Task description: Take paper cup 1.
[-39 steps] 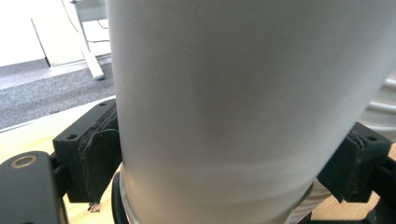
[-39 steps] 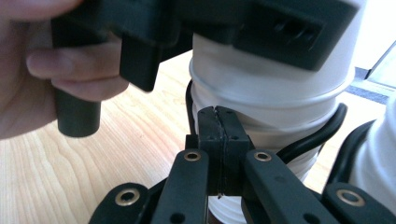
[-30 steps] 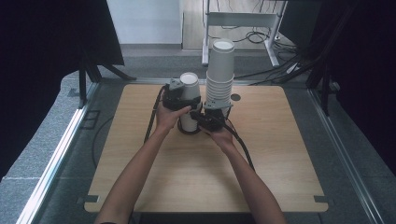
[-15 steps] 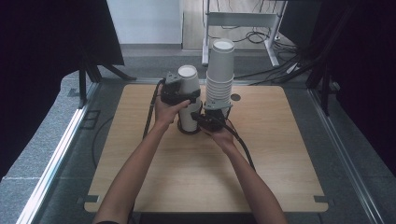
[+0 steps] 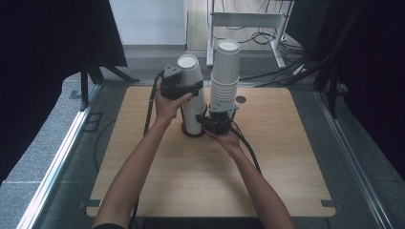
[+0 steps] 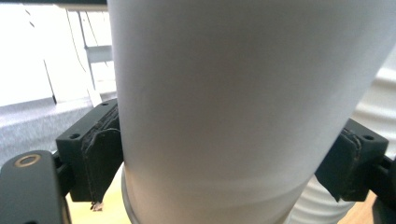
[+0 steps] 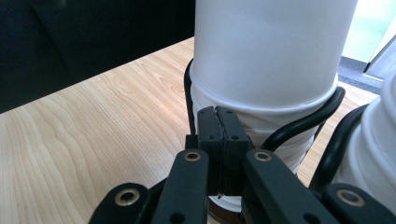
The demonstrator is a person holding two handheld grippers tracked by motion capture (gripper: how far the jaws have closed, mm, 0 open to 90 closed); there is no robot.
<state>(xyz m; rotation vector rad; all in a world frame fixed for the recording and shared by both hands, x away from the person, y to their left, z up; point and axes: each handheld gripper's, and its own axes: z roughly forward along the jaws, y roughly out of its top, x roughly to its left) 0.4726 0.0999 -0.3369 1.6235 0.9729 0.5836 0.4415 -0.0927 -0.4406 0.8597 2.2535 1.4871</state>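
**Top cup pinched above the short stack**

While the left gripper [image 5: 184, 88] pinches the top paper cup [image 5: 191, 78] across its wall, its pads pressing both sides and having just been closing in a little, that cup sits partly raised out of the short cup stack [image 5: 193, 119] beneath the jaws. The right gripper [image 7: 218, 140] has its jaws pressed together with nothing between them, the tips resting against the short stack's lower cups. Just beside it stands the tall cup stack [image 5: 225, 76] on the wooden table [image 5: 286, 157].
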